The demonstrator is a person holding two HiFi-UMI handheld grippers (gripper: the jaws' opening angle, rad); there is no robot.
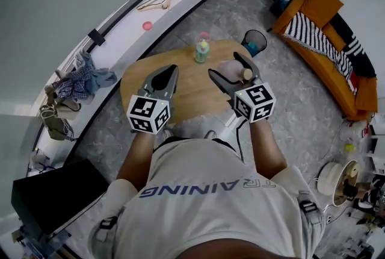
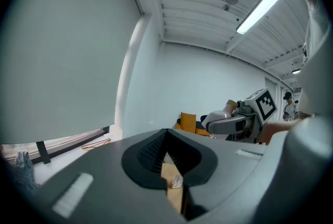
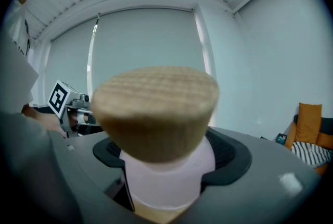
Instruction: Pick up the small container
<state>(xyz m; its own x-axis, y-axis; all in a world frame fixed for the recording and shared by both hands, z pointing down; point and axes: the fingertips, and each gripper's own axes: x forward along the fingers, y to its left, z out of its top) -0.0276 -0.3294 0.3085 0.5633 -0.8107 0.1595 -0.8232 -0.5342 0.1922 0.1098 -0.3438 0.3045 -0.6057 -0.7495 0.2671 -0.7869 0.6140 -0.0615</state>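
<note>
The small container (image 1: 231, 70) is pale pink with a wooden lid (image 1: 245, 74). My right gripper (image 1: 224, 65) is shut on it over the right part of the round wooden table (image 1: 186, 94). In the right gripper view the container (image 3: 167, 178) fills the space between the jaws, and its lid (image 3: 156, 108) looms close to the camera. My left gripper (image 1: 170, 77) hovers over the left part of the table, shut, with nothing held. In the left gripper view its jaws (image 2: 166, 137) meet in a point, and the right gripper (image 2: 237, 123) shows beyond with the container (image 2: 217, 120).
A green and pink bottle (image 1: 202, 50) stands at the table's far edge. Past the table is a black bin (image 1: 255, 42), and an orange sofa (image 1: 328, 41) lines the right wall. Clothes (image 1: 84, 78) and a hanger (image 1: 157, 1) lie on the left ledge. A black box (image 1: 54, 197) sits near left.
</note>
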